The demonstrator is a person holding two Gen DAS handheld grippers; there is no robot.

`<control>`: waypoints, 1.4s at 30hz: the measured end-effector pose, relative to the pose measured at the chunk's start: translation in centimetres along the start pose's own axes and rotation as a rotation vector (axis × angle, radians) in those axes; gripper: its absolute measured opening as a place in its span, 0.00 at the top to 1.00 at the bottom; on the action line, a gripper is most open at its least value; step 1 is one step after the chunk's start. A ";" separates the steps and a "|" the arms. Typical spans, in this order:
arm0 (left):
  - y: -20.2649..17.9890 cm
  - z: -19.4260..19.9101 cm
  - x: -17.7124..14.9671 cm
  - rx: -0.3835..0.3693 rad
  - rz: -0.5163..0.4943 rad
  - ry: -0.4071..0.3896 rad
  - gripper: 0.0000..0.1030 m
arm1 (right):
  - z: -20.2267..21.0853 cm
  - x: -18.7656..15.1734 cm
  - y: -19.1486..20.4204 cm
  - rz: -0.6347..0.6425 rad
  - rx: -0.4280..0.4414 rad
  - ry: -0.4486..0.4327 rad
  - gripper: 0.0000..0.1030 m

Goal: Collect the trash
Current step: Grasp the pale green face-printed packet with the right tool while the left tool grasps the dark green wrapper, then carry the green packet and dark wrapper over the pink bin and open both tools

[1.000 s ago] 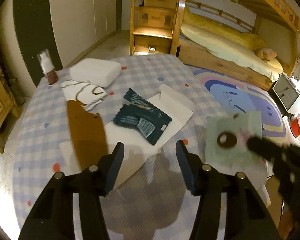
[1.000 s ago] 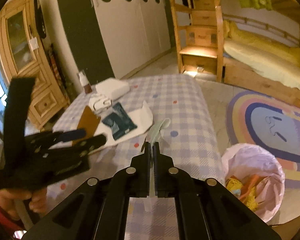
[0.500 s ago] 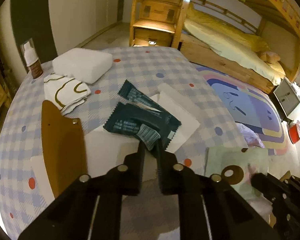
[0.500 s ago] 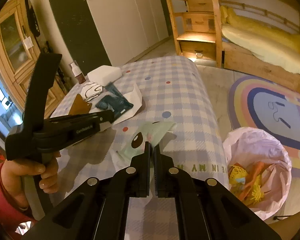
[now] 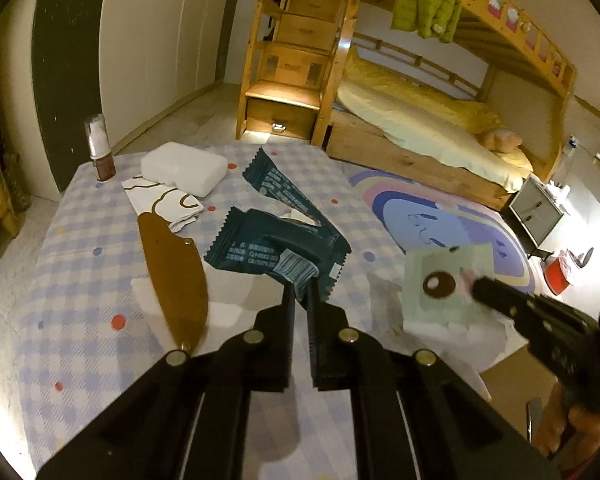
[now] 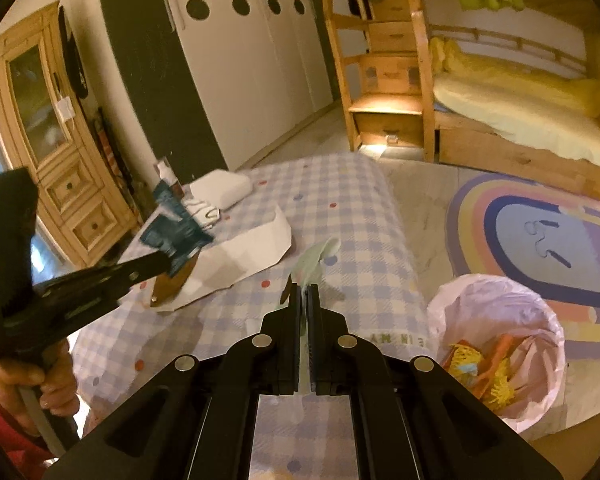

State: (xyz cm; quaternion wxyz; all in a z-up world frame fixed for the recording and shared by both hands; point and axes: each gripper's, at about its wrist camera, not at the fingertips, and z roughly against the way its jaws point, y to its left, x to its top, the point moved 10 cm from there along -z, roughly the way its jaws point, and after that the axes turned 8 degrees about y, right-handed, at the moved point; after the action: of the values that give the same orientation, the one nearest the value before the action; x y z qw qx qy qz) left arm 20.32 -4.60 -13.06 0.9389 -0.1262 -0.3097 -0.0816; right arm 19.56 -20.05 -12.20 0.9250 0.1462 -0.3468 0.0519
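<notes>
Left gripper (image 5: 301,296): clenched on the near corner of the dark teal wrapper (image 5: 276,244), which hangs lifted off the table; the right-wrist view shows it clear of the white paper (image 6: 244,256).

Right gripper (image 6: 304,292): clamped on a pale green wrapper (image 5: 446,280) with a brown dot print; it shows edge-on between the jaws in its own view and flat in the left-wrist view, near the table's right edge.

Brown strip (image 5: 176,276): a long, shiny, leaf-shaped piece to the left of the left gripper; whether it lies on the white paper or lifts with the teal wrapper I cannot tell.

Trash bin (image 6: 496,344): pink-lined, on the floor right of the table, near the right gripper; it already holds yellow and orange scraps.

Table (image 5: 80,320): checked blue cloth with coloured dots.

Far items: a folded white cloth with brown lines (image 5: 166,200), a white block (image 5: 184,168) and a small bottle (image 5: 100,152) at the far left corner, none of them gripped.

Step in hand: by my reading, both pieces are picked and carried; the drop is not yet made.

Next move: probably swing the right gripper over the bin opening and let the green wrapper go, then bring the left across the table's right side to drop the teal one. Both are light films, so release low over the bag.
</notes>
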 end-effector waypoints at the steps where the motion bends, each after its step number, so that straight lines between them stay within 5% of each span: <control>1: -0.4 0.3 -0.2 0.000 -0.009 -0.003 0.96 | 0.5 -0.1 -0.3 -0.009 -0.005 -0.007 0.97; 18: -13.0 0.3 -1.1 -0.119 -0.270 -0.006 0.96 | 8.5 -1.3 -9.8 -0.147 -0.197 -0.115 0.97; 36: -20.6 -8.0 -1.0 -0.170 -0.377 0.124 0.96 | 2.9 -2.1 -20.9 -0.308 -0.266 -0.027 0.91; 42: -22.8 -10.5 -1.1 -0.190 -0.417 0.165 0.96 | 4.0 -2.4 -22.3 -0.343 -0.268 -0.054 0.82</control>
State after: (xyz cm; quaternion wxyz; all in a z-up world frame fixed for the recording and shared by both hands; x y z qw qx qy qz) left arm 20.02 -29.31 -17.61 0.9077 -0.1402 -0.2424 -0.3127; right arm 19.70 -42.52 -16.16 0.9219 0.0801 -0.3451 -0.1565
